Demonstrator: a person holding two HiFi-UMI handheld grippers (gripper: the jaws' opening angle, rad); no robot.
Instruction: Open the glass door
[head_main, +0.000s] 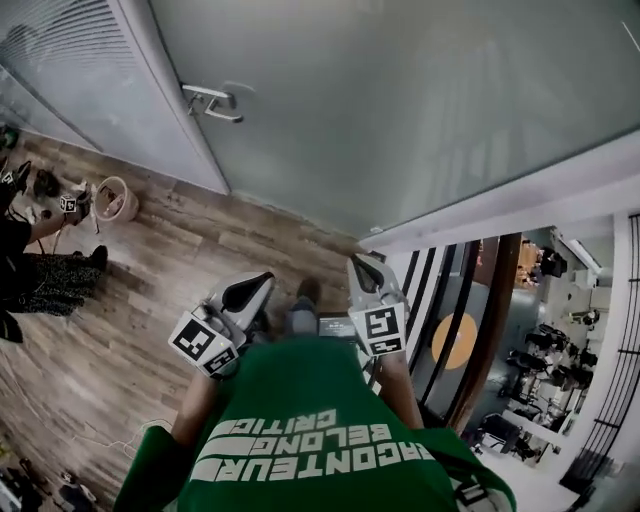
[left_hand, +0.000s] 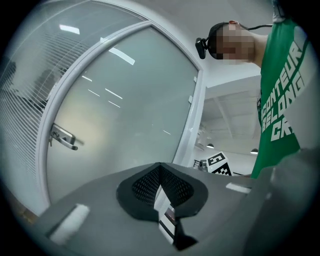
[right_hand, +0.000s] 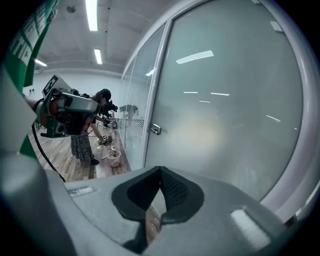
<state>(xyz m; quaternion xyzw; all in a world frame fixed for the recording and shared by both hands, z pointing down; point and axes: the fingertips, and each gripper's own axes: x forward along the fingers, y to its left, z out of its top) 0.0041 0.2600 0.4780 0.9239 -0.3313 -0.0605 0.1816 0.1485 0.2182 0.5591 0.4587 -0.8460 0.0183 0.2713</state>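
The frosted glass door (head_main: 400, 120) stood closed in its white frame, filling the head view from eleven to two o'clock, and its metal lever handle (head_main: 212, 102) sat near the door's left edge, at about eleven o'clock from the two grippers. Both grippers were held low, in front of the person's green shirt (head_main: 300, 420), well apart from the door and the handle. The left gripper (head_main: 245, 292) pointed towards one o'clock and the right gripper (head_main: 365, 272) towards eleven o'clock, with their marker cubes nearest the body. In each gripper view the dark ribbed pads met at their tips, so both pairs of jaws were together and held nothing. The wooden floor (head_main: 150, 300) ran up to the foot of the door. At nine o'clock in the head view a second person (head_main: 50, 275) stood by the blind-covered glass wall (head_main: 70, 60), with a small pale bucket (head_main: 117, 198) on the floor just beside them.
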